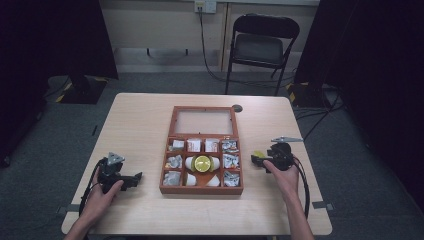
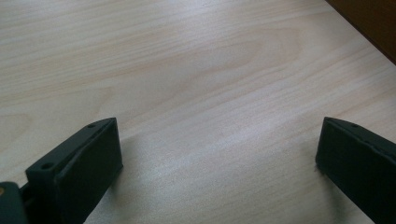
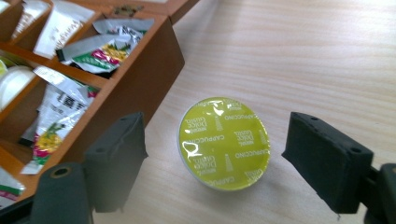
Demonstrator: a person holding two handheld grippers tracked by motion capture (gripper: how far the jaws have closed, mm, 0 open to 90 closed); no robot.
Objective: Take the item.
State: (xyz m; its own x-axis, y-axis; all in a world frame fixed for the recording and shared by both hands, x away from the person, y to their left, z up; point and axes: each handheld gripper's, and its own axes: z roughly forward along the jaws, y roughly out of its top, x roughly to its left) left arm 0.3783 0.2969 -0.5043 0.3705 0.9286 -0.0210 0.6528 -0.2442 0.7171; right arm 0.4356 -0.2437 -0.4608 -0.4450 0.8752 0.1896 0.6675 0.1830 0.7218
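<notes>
Right tongs (image 3: pixel 212 154) straddle, unclosed, capsule (image 3: pixel 224 142) lying foil-up.

A light wooden table (image 1: pixel 140 120) with rounded corners is set on a grey carpeted floor (image 1: pixel 45 150). Beyond it a black folding chair (image 1: pixel 262 45) is placed against a pale wall (image 1: pixel 155 22), where a socket (image 1: pixel 205 6) is mounted and a cable (image 1: pixel 206 47) is run down to the floor. Dark curtains (image 1: pixel 45 35) are hung at both sides. Yellow-and-black tape (image 1: pixel 64 93) is seen at the left stand base. The room is dimly lit.
</notes>
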